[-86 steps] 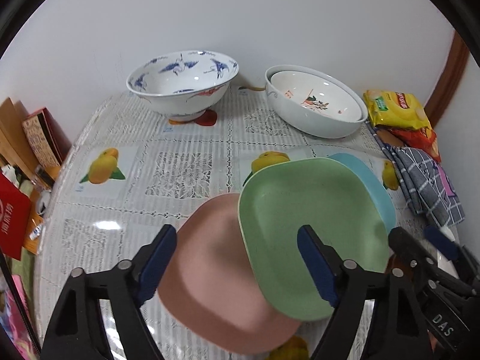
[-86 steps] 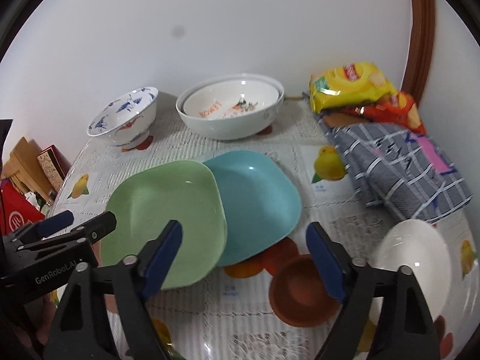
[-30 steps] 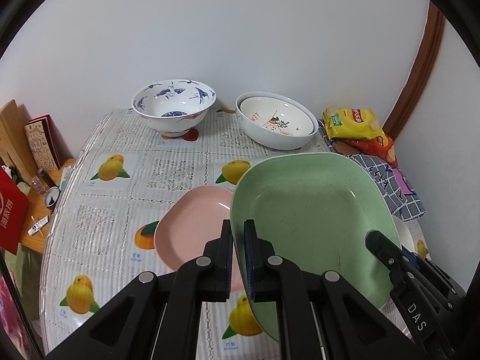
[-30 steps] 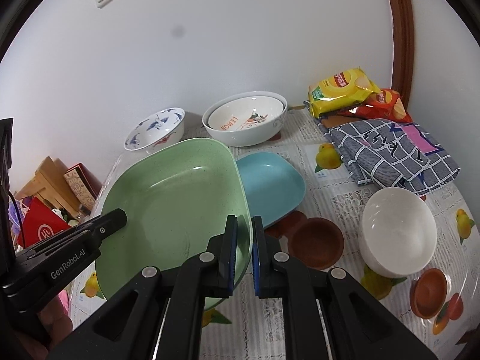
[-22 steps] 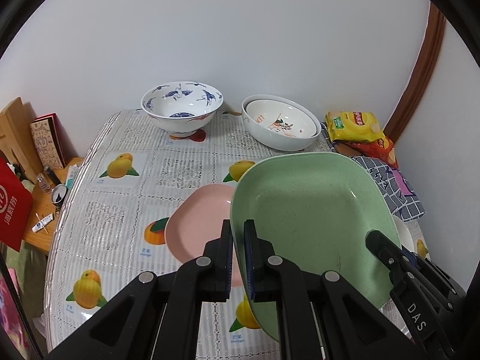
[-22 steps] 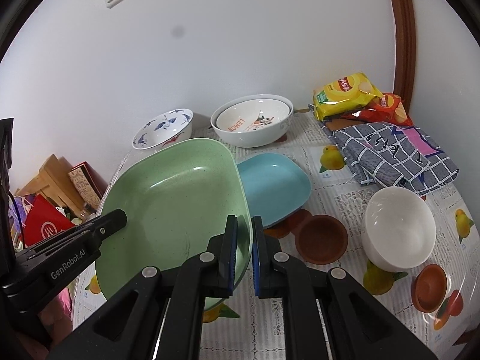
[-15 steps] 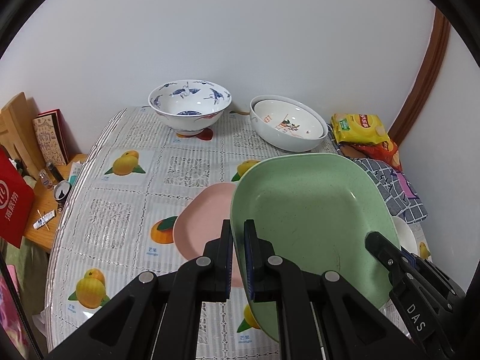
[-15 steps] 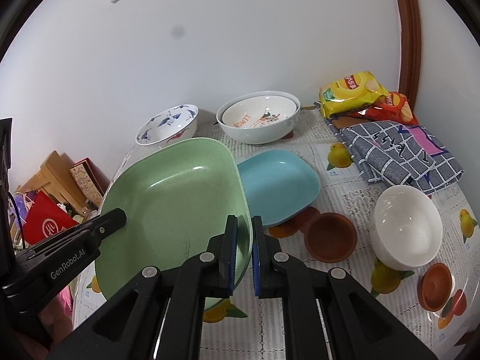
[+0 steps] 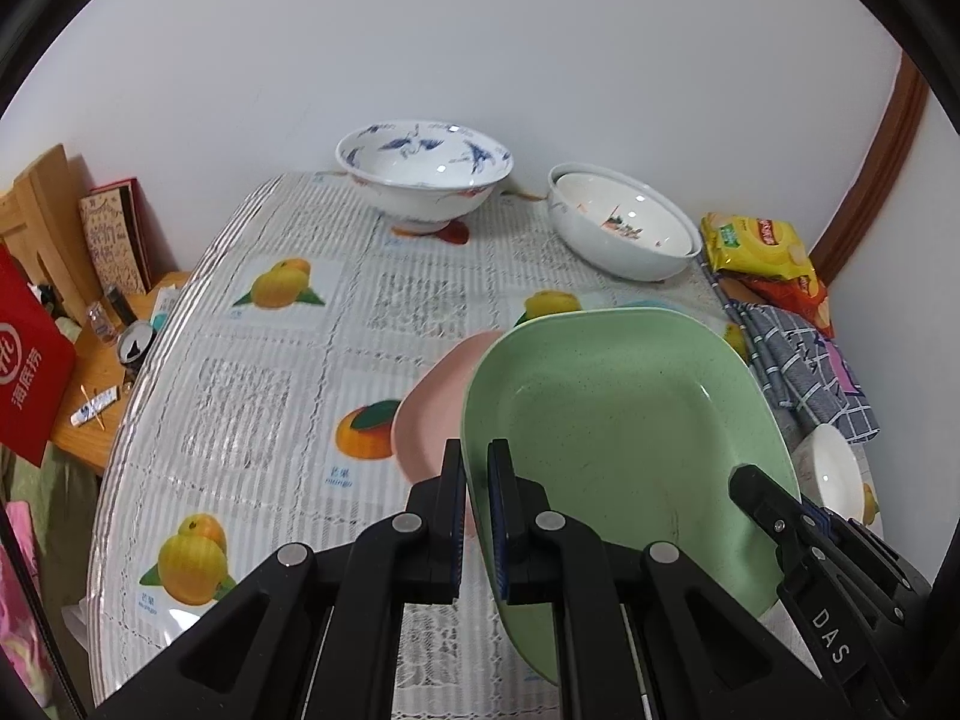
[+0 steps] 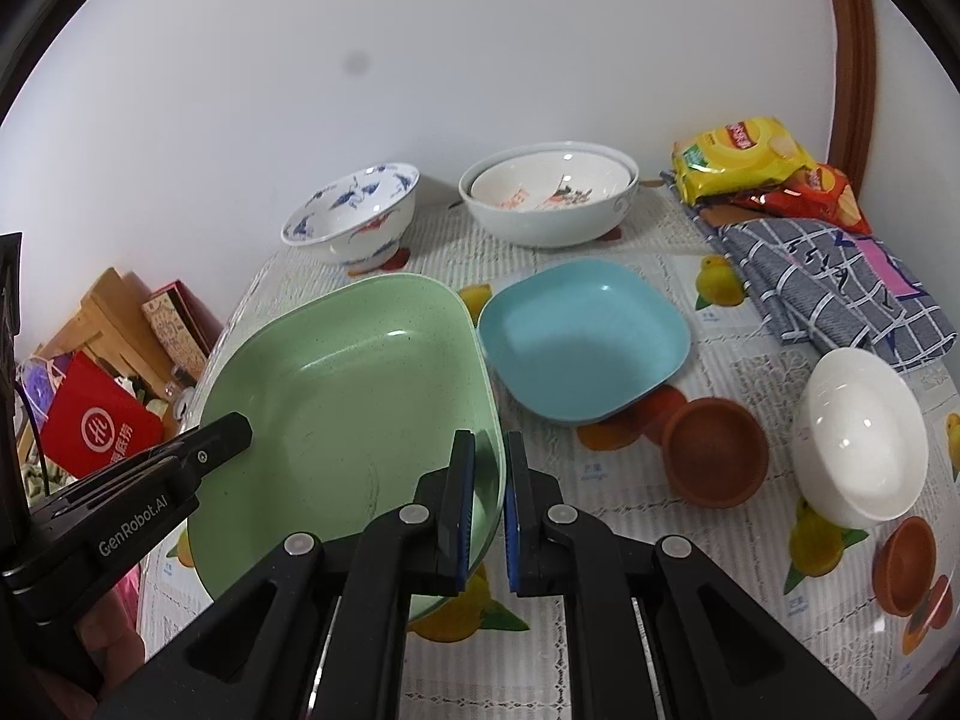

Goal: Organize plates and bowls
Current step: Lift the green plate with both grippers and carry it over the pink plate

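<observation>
Both your grippers, left gripper (image 9: 477, 516) and right gripper (image 10: 486, 510), are clamped tight on opposite rims of the green plate (image 9: 624, 438), held above the pink plate (image 9: 432, 414); the blue plate (image 10: 585, 339) and loose bowls remain unstacked.

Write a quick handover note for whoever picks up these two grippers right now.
Left hand-held gripper and right hand-held gripper: each shut on an edge of the green plate, held off the table.
Pink plate lies under its left side; blue plate lies to the right.
Nothing stacked yet except two white bowls nested at the back.
Left: set green down, stack plates, gather bowls.
</observation>
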`<state>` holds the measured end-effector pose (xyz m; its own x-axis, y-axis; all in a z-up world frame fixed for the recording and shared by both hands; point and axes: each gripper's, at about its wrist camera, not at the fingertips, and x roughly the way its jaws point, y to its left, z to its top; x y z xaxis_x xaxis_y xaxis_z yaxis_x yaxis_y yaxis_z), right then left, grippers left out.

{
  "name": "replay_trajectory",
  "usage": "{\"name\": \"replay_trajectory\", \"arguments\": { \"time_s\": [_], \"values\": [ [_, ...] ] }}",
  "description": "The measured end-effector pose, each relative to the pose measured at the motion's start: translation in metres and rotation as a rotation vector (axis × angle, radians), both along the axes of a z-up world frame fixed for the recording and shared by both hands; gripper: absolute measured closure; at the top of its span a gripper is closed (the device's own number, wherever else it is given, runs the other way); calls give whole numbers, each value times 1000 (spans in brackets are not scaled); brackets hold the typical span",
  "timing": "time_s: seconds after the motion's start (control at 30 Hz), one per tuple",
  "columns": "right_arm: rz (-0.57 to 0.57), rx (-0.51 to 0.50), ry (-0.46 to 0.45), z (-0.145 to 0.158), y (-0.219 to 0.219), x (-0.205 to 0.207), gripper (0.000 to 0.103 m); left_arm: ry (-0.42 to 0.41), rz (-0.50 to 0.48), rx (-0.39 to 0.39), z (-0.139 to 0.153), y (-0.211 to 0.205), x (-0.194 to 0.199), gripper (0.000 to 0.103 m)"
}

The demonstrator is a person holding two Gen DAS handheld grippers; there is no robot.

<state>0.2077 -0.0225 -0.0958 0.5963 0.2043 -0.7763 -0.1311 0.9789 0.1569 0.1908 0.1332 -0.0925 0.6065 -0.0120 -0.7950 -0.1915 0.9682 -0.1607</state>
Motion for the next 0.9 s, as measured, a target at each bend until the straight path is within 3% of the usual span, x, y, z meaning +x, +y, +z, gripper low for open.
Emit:
{"name": "replay_trajectory", "arguments": {
  "time_s": [0.57, 0.9],
  "values": [
    [44, -13, 94, -42, 24, 13, 94, 87, 59, -14, -41, 25, 4, 95],
    [91, -46, 85, -49, 32, 46, 94, 105, 96, -12, -49, 29, 24, 95]
  ]
}}
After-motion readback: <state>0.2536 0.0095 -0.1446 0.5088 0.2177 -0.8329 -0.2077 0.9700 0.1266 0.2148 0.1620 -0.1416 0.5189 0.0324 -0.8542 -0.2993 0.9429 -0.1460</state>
